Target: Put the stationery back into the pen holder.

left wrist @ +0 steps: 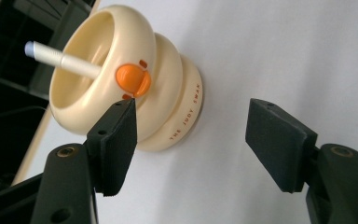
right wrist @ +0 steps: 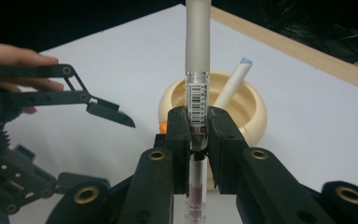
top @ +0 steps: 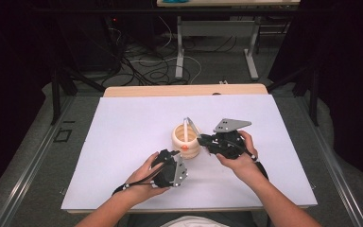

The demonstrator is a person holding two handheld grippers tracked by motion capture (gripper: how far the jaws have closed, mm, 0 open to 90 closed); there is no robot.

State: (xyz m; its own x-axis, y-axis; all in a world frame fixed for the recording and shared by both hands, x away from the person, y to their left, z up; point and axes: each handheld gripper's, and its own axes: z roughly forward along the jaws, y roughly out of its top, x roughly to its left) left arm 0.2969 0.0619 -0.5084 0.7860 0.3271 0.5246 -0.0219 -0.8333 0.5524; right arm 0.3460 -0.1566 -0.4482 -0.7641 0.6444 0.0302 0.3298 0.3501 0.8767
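Observation:
A cream ribbed pen holder (top: 185, 142) with an orange beak (left wrist: 133, 80) stands mid-mat, and a white pen (top: 185, 130) leans inside it. My right gripper (top: 201, 138) is just right of the holder, shut on a grey-capped pen (right wrist: 198, 65) with a barcode label. The held pen (top: 194, 126) slants up over the holder's rim. My left gripper (top: 175, 153) sits at the holder's near-left side with its jaws open and nothing between them. In the left gripper view the holder (left wrist: 121, 74) lies just beyond the left fingertip (left wrist: 116, 140).
The white mat (top: 123, 142) covers most of the wooden table (top: 184, 90). Cables and table legs lie on the floor (top: 156, 66) beyond the far edge. The left hand (right wrist: 18, 56) and its open gripper (right wrist: 107, 114) appear at the left of the right gripper view.

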